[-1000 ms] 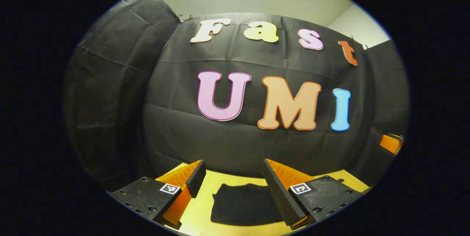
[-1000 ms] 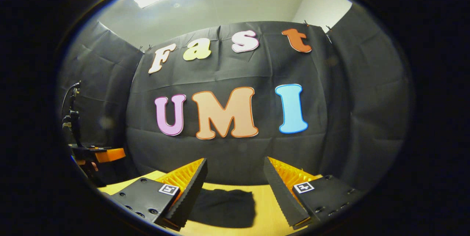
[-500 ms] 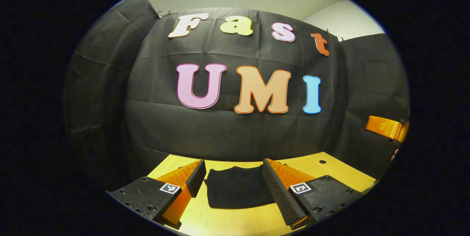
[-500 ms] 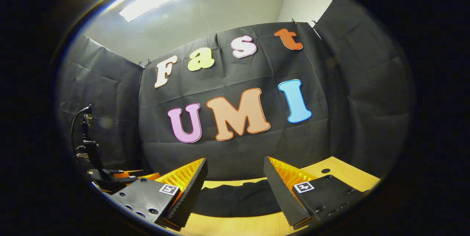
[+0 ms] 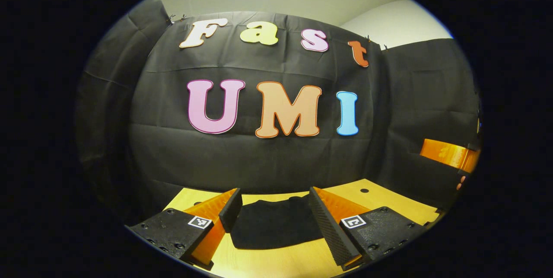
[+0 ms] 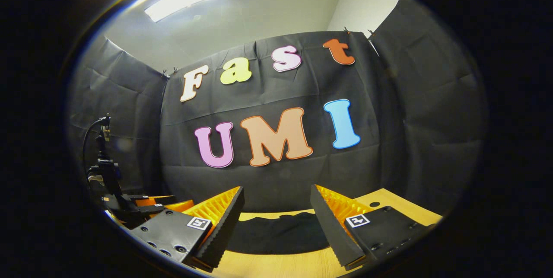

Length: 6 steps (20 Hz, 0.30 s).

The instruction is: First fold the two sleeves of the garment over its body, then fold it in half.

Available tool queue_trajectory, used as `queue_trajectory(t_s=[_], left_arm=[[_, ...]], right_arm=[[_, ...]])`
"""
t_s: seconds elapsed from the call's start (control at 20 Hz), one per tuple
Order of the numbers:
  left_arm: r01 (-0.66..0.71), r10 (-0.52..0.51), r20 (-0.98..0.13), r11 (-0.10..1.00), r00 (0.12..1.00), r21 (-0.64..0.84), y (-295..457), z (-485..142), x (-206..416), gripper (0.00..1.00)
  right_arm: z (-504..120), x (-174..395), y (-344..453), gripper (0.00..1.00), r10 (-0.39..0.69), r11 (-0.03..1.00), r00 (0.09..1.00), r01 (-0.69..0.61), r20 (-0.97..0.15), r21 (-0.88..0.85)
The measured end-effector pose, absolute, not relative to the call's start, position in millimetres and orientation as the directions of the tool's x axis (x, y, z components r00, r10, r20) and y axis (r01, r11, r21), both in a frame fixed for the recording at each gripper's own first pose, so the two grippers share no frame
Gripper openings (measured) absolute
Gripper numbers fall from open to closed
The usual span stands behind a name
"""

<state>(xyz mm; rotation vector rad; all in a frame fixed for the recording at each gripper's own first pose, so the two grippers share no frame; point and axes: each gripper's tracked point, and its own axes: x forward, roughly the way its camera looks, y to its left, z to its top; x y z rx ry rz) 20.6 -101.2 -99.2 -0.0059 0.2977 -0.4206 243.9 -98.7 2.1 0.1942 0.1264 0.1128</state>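
Note:
A black garment (image 5: 274,224) lies folded into a compact flat block on the wooden table (image 5: 389,200); in the right gripper view the garment (image 6: 278,234) shows as a low dark shape. My left gripper (image 5: 273,209) is open above the table, the garment showing between its fingers farther off. My right gripper (image 6: 276,209) is open too, raised, with nothing between its fingers. At the left edge of the right gripper view the left gripper (image 6: 142,202) shows. The right gripper (image 5: 449,154) shows at the right edge of the left gripper view.
The black cloth wall (image 5: 259,157) stands right behind the table's far edge. A small round hole (image 5: 364,190) marks the tabletop to the right of the garment. A cable and mount (image 6: 101,157) rise above the left gripper.
Both grippers have drawn back and tilted, staying open. In the left gripper view the garment has slid from low in the frame to between the fingers, and more table shows.

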Motion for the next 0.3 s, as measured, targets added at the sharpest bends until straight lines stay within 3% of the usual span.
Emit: queue_trajectory(t_s=[0.3], left_arm=[[0.375, -0.381, -0.292, 0.924, 0.877, -0.078, -90.9, -100.0, 15.3, 0.93]], right_arm=[[3.2, 240.7, -97.5, 0.97, 0.137, 0.969, 0.983, -0.109, -0.119, 0.222]])
